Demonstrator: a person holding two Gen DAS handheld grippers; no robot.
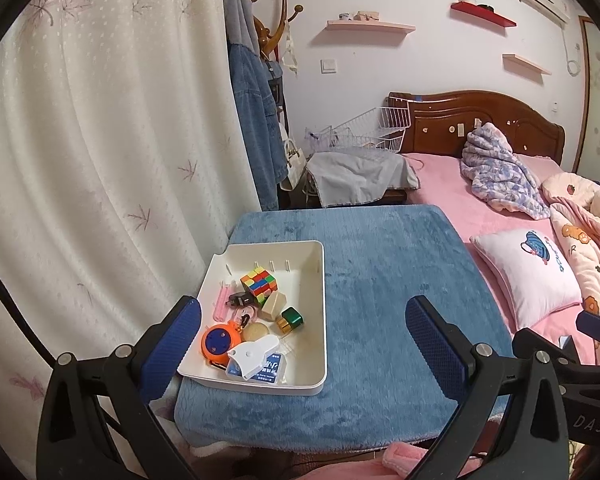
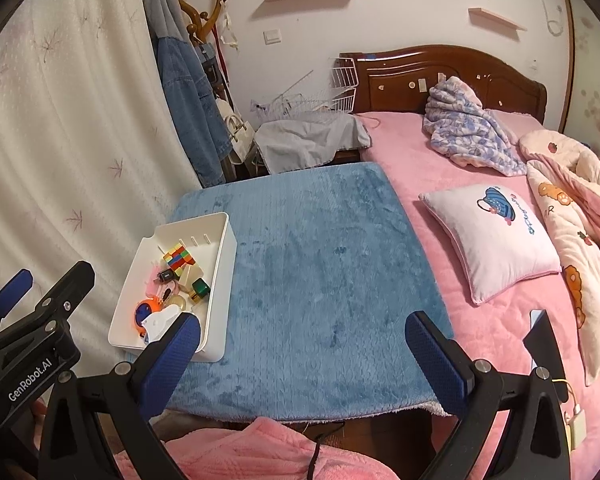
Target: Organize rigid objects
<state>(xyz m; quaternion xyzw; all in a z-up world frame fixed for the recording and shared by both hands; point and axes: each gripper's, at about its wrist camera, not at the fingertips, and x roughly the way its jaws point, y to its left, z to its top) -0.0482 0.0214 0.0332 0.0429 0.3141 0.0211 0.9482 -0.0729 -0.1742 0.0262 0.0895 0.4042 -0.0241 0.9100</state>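
Observation:
A white tray (image 1: 314,320) sits on the left part of a blue plush table cover (image 1: 380,280). It holds a colourful puzzle cube (image 1: 259,283), a black charger (image 1: 240,300), a green and gold box (image 1: 291,320), an orange round gadget (image 1: 218,343), a white plastic piece (image 1: 252,354) and other small items. My left gripper (image 1: 302,340) is open and empty, raised above the table's near edge, its left finger over the tray's near left corner. My right gripper (image 2: 302,350) is open and empty above the near edge. The tray (image 2: 220,280) lies to its left.
A pink bed (image 2: 420,168) with a white cushion (image 2: 496,236) and quilts lies to the right. A curtain (image 1: 100,140) hangs at left. A coat rack with a denim jacket (image 1: 256,120) and wire baskets (image 1: 364,128) stand behind the table.

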